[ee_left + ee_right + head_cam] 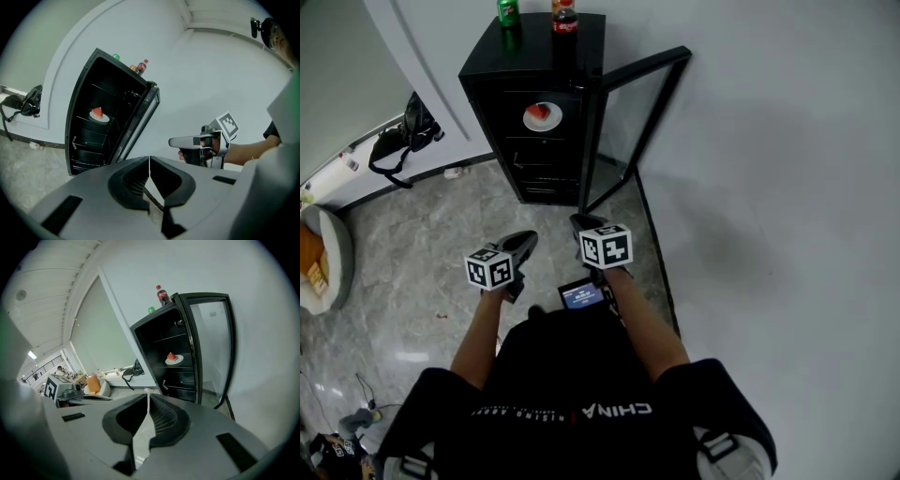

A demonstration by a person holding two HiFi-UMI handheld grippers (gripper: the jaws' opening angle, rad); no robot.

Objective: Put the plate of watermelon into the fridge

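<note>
Open floor (478, 202) leads to the fridge (502, 103) mouth, its door (630, 127) swung wide aside at the right

Head camera sits high, looking steeply down over the person's chest at the left tool (523, 242), the right tool (586, 223) and the floor (441, 234), with the fridge (534, 52) well ahead. The left tool camera looks along its own jaws, tilted: fridge at left, right tool at right. The right tool camera also faces the fridge, left tool low at its left. All three share the open fridge.
</note>
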